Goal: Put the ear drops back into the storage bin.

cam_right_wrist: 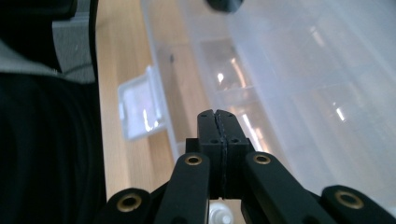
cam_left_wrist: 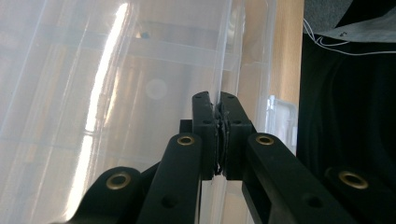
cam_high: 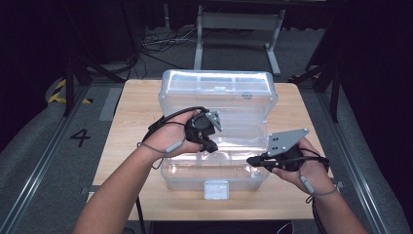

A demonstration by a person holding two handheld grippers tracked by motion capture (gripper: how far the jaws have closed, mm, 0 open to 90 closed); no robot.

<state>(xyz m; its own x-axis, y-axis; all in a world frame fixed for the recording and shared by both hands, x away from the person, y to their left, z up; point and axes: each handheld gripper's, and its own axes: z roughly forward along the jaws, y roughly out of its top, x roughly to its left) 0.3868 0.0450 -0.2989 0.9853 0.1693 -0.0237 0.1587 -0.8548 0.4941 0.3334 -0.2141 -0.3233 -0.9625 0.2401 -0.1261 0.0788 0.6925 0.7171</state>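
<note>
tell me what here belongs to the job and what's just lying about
In the job: clear plastic box, its raised lid, left gripper, right gripper.
Lying about: cables on the floor, metal stand, floor mark 4.

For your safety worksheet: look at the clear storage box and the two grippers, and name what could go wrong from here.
1. The left gripper pinches only the thin edge of the clear plastic lid; it may slip out and the lid drop.
2. The right gripper, jaws shut on nothing, sits at the box rim, where a falling lid could strike it.
</note>
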